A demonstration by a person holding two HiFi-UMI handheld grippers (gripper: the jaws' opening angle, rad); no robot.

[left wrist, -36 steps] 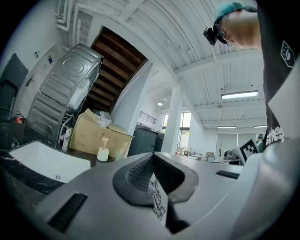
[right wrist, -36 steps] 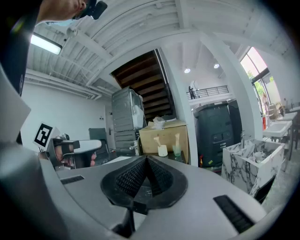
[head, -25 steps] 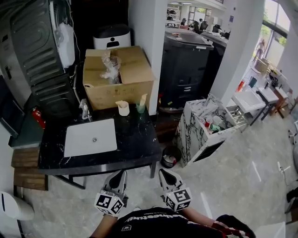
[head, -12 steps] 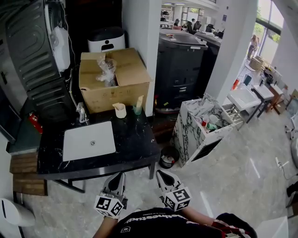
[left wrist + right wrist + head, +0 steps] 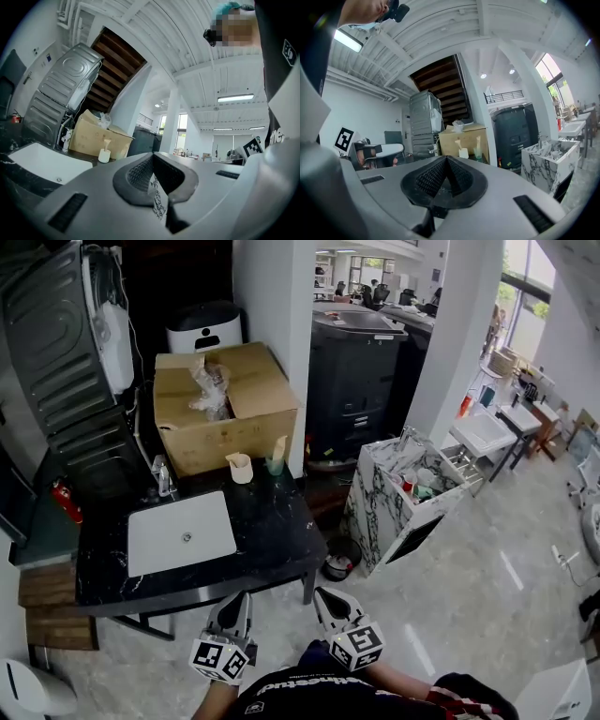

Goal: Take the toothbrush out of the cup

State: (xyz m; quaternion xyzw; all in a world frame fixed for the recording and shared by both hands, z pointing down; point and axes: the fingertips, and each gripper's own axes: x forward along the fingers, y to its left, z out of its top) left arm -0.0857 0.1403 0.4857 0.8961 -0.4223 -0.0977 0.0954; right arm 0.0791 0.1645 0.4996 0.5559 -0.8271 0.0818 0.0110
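The toothbrush (image 5: 234,458) stands in a cream cup (image 5: 243,471) at the back of the black surface (image 5: 272,531), just in front of the cardboard box (image 5: 225,418) and beyond the white sink (image 5: 178,535). A green cup (image 5: 274,465) holding another pale upright item stands just beside it to the right. The toothbrush's long axis runs nearly upright, leaning a little left in the head view, with the upper end clear above the rim; which end carries the bristles is too small to tell. It is likely light, stiff and smooth, so a pinch across the exposed shaft just above the rim should hold it. Lifting along its own lean should keep it from dragging on the cup, which looks light enough to tip or slide. The left gripper (image 5: 241,596) and right gripper (image 5: 325,596) are both pressed together with nothing between the jaws, low at the near edge of the surface and well apart from the cup
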